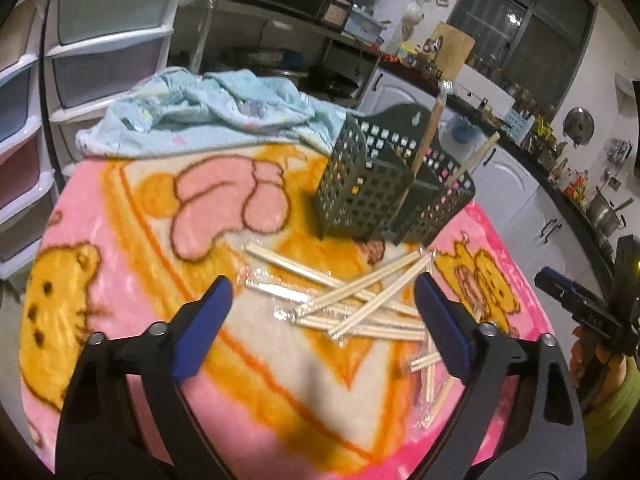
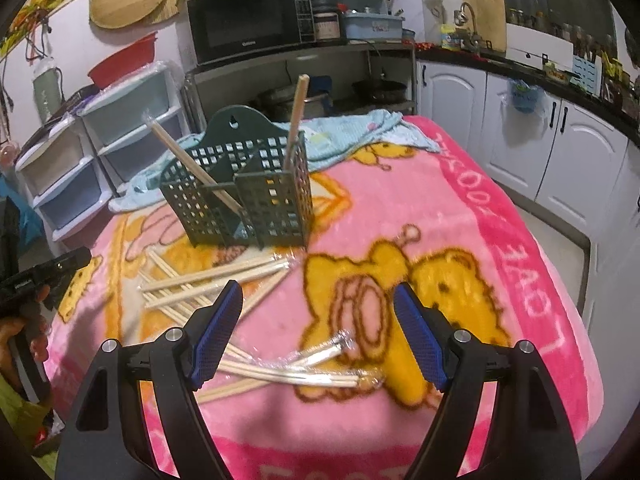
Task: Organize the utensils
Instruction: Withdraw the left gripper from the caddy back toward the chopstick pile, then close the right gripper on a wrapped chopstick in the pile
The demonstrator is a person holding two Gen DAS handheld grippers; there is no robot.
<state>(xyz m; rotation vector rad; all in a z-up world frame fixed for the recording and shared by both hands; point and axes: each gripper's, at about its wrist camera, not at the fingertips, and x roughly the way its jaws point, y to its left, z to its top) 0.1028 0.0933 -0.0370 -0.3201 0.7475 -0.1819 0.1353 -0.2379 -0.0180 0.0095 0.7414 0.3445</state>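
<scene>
I have my left gripper (image 1: 322, 312) hovering with its jaws wide apart over the heap of wrapped chopsticks (image 1: 356, 300) on the blanket-covered worktop (image 1: 120, 208). To its right stands the green caddy (image 1: 384, 188) with only two sticks in it — so I judge the job barely begun, most still to load. My right gripper (image 2: 318, 330) is likewise spread and holds nothing. Only its view shows a second small cluster (image 2: 316, 364) lying right under its jaws; the left view shows the blue towel (image 1: 208, 112) more fully.
</scene>
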